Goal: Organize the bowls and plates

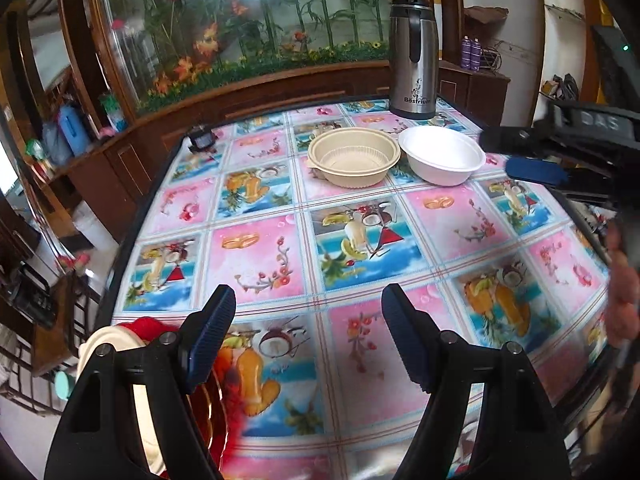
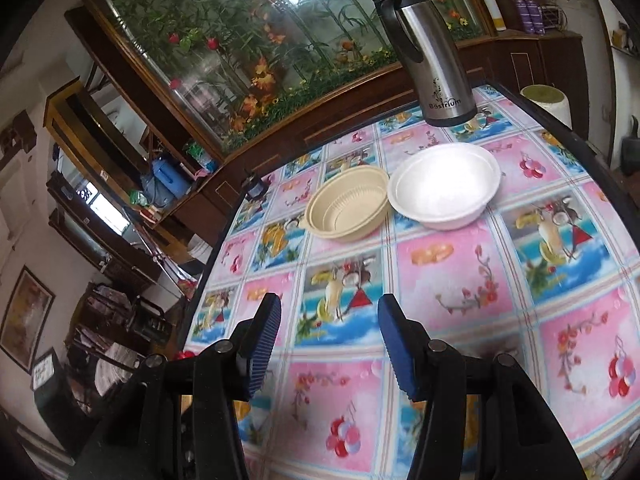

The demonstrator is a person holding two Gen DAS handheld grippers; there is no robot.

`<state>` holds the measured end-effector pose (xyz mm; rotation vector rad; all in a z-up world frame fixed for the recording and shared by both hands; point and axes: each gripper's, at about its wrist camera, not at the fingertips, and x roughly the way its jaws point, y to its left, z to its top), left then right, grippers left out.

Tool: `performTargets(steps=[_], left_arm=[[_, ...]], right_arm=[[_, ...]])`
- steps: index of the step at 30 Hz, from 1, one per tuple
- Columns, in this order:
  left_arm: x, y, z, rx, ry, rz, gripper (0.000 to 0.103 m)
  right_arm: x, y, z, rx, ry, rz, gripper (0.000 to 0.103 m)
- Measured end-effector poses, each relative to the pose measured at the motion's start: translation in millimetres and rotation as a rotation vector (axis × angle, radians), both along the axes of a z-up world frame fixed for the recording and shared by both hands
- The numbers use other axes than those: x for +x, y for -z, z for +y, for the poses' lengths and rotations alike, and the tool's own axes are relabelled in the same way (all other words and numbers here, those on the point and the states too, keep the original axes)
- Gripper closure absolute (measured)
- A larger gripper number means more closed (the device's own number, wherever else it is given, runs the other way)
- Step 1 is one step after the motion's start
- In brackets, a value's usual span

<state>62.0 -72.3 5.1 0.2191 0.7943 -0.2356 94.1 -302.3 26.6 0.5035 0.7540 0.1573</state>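
Note:
A beige ribbed bowl (image 1: 354, 156) (image 2: 346, 208) and a white bowl (image 1: 440, 154) (image 2: 444, 184) stand side by side, rims almost touching, at the far end of the table (image 1: 256, 256) (image 2: 452, 276). My left gripper (image 1: 306, 332) is open above the near part of the table, with nothing between its blue pads. A cream plate (image 1: 108, 352) and a red-and-gold plate (image 1: 208, 408) lie at the near left edge, partly hidden behind its left finger. My right gripper (image 2: 332, 344) is open and empty too. It also shows from the side as the right gripper (image 1: 520, 156), just right of the white bowl.
A steel thermos jug (image 1: 412, 56) (image 2: 432, 52) stands behind the bowls at the far right corner. A small dark object (image 1: 202, 140) (image 2: 254, 188) sits at the far left corner. A glass case of artificial plants backs the table. A hand (image 1: 624, 300) shows at the right edge.

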Motion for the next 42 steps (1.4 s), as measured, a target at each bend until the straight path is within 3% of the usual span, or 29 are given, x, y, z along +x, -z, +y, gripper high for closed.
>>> performTargets(steps=[7, 11, 18, 22, 28, 33, 38, 40, 42], left_arm=[[38.8, -4.7, 19.9, -0.151, -0.071, 0.147, 0.028], [45.1, -0.2, 30.7, -0.188, -0.112, 0.194, 0.028], [53.7, 22.3, 26.2, -0.195, -0.126, 0.275, 0.028], [84.4, 24.1, 17.5, -0.172, -0.137, 0.308, 0.028], [161.2, 11.2, 7.7, -0.112, -0.240, 0.292, 0.028], [225.2, 19.2, -8.4, -0.051, -0.324, 0.297, 0.028], [267.3, 47.7, -19.1, -0.077, -0.383, 0.374, 0.028], [274.7, 53.8, -20.2, -0.106, -0.407, 0.362, 0.028], [278.8, 57.2, -24.4, -0.134, -0.407, 0.362, 0.028]], right_arm=[[58.2, -1.2, -11.8, 0.121, 0.068, -0.011, 0.050], [87.1, 20.3, -17.3, 0.257, 0.105, 0.009, 0.050], [122.3, 85.0, -13.6, 0.350, 0.182, 0.133, 0.050], [128.0, 105.6, -25.3, 0.373, 0.222, 0.101, 0.050], [141.9, 116.5, -36.1, 0.440, 0.241, 0.084, 0.049], [155.8, 107.4, -27.5, 0.383, 0.296, 0.082, 0.049], [162.8, 121.0, -28.3, 0.390, 0.289, 0.124, 0.049], [161.7, 128.3, -32.6, 0.483, 0.254, 0.135, 0.049], [161.0, 124.2, -32.5, 0.463, 0.248, 0.112, 0.049]])
